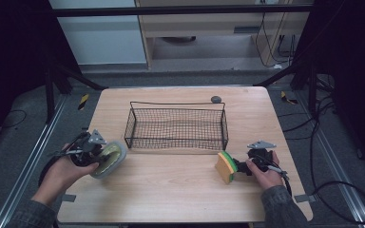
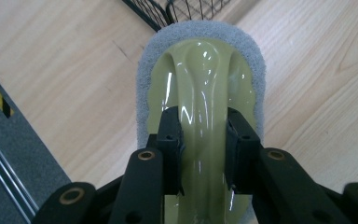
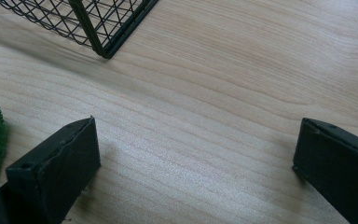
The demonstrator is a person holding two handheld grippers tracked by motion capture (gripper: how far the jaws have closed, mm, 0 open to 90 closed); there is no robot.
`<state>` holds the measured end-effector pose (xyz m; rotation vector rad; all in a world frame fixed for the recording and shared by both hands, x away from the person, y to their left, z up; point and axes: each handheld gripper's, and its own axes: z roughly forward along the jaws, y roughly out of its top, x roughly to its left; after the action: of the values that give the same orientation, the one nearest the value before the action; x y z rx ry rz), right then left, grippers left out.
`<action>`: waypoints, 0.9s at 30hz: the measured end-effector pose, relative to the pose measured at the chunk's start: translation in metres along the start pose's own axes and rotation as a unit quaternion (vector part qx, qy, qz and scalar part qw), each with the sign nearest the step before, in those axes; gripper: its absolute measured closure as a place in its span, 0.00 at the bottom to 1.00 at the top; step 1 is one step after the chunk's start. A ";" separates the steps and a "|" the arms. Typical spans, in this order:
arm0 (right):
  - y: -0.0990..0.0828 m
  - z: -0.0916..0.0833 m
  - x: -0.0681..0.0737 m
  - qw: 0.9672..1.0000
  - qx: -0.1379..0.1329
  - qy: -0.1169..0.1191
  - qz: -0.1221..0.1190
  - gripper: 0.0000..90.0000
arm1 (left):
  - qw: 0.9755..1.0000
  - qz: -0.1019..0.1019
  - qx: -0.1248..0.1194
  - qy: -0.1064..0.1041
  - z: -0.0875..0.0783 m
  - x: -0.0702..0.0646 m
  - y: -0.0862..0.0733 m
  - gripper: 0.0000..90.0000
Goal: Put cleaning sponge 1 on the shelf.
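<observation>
My left gripper [image 2: 204, 149] squeezes the shiny yellow-green handle of the grey-padded plastic scrubber [image 2: 200, 70], near the black wire basket [image 1: 177, 124]. It looks light, stiff and slippery, so I grip the handle's middle. My right gripper [image 3: 196, 163] gapes wide beside the yellow-green sponge [image 1: 226, 166].

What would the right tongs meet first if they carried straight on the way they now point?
Probably the yellow-and-green sponge, which lies just ahead of the right tongs in the high view. In the right gripper view it sits off to one side of the open jaws, so they might slide past over bare table.
</observation>
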<state>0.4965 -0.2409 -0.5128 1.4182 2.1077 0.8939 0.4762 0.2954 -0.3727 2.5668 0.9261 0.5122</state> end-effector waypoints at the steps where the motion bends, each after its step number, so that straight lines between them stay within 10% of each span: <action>1: 0.000 0.000 0.000 1.000 0.001 0.000 0.000 0.01 | 1.000 0.002 -0.003 0.001 -0.002 0.001 0.003 0.79; 20: 0.003 0.003 0.001 1.000 0.000 -0.004 0.000 0.01 | 0.997 0.075 -0.029 0.006 -0.024 0.021 0.061 0.79; 27: 0.003 0.003 0.001 1.000 0.000 -0.003 0.002 0.01 | 0.996 0.071 -0.047 0.019 -0.018 0.025 0.078 0.79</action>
<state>0.4996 -0.2384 -0.5128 1.4226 2.1022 0.8904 0.5277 0.2601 -0.3165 2.5566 0.7164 0.6320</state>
